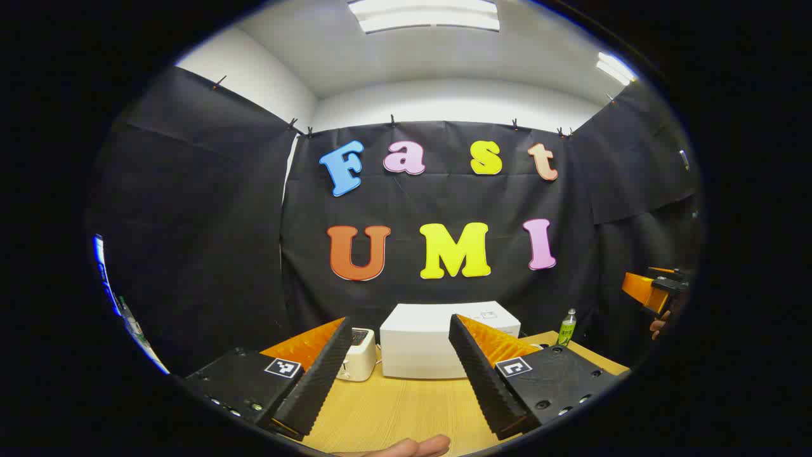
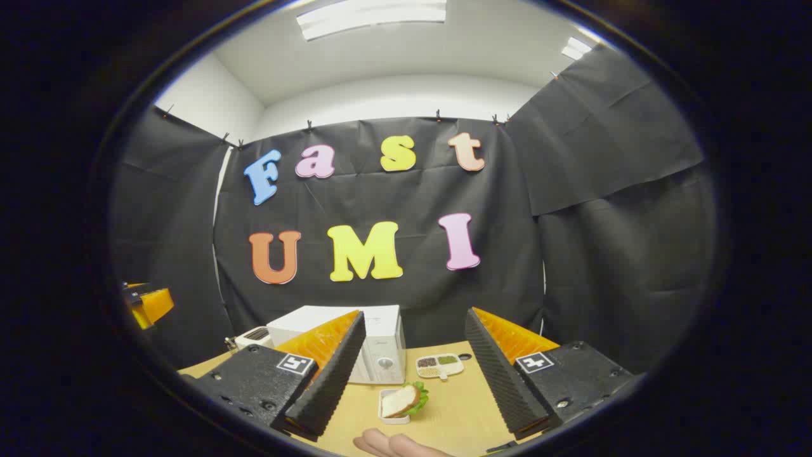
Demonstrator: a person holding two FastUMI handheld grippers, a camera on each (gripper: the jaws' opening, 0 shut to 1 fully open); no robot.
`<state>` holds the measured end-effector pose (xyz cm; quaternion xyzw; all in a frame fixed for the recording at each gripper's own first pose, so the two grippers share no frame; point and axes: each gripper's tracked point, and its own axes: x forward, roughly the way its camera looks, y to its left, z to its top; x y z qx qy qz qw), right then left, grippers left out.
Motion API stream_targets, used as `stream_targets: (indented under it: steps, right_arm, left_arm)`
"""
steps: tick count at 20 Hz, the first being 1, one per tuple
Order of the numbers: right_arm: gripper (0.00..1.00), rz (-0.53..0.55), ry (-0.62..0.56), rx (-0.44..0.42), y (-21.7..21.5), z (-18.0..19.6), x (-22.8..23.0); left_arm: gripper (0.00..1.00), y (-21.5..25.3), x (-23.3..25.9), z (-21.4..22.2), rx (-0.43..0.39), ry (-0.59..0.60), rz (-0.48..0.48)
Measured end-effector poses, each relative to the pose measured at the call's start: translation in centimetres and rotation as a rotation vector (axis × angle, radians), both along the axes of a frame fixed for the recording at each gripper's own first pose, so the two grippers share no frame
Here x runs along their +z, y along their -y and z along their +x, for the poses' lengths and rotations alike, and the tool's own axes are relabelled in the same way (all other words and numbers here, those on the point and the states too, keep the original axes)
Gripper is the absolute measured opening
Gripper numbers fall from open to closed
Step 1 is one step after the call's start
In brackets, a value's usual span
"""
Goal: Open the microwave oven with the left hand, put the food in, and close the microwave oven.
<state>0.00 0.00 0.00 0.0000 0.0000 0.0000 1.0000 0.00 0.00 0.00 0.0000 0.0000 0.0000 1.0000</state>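
Standing shut at the back of the wooden tabletop (image 2: 457, 406), one white microwave (image 2: 355, 343) is the landmark for everything else. In the right gripper view, the right tool (image 2: 412, 374) hangs above the tabletop with its fingers spread wide and nothing between them; one sandwich (image 2: 406, 401) in a small white tray (image 2: 388, 416) lies in front of the microwave, in the gap between those fingers. One divided dish (image 2: 440, 365) sits just beside the microwave's dial side. In the left gripper view, the left tool (image 1: 398, 374) is likewise wide and empty, the microwave (image 1: 438, 346) well ahead of it, with one white toaster (image 1: 359, 354) beside the microwave and one green bottle (image 1: 566, 328) on its other side.
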Motion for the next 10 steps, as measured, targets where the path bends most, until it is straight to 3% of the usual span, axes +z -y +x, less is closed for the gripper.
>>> stream_targets:
  steps: [1, 2, 10]
  right_arm:
    - [1.00, -0.001, 0.001, -0.001, 0.04, 0.01, 0.04]
    - [0.91, -0.002, 0.002, -0.002, 0.09, 0.09, 0.04]
    - [0.92, -0.003, 0.011, 0.003, 0.29, 0.04, 0.17]
  left_arm:
    - [0.95, -0.12, -0.10, 0.12, 0.004, -0.001, -0.001]
    - [0.95, -0.14, -0.21, 0.10, 0.004, -0.002, -0.001]
    - [0.95, 0.25, -0.26, 0.07, -0.015, -0.010, -0.006]
